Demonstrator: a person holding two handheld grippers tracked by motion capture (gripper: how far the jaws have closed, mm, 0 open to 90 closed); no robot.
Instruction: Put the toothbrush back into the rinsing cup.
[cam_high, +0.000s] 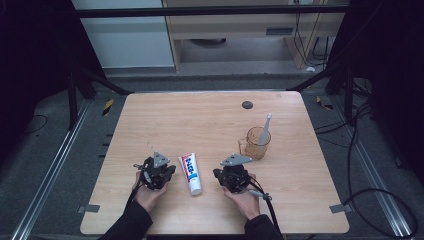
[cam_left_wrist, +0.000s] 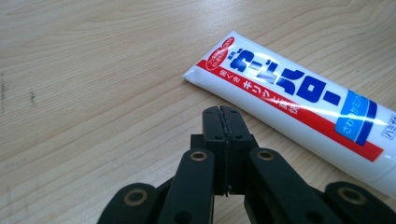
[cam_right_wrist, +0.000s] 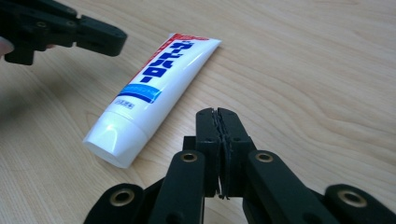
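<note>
A white toothpaste tube (cam_high: 191, 173) with blue and red print is lying flat on the wooden tabletop (cam_high: 200, 120), between the two hands, its cap end pointing toward the person. The left tool (cam_high: 159, 172) is sitting just beside the tube's left side, its jaws pressed together with nothing between them. The right tool (cam_high: 231, 176) is resting near the tube's right side, jaws likewise closed tight and empty. Neither is touching the tube. Farther back on the right, an amber cup (cam_high: 257, 142) is standing with a toothbrush (cam_high: 265, 128) leaning in it.
</note>
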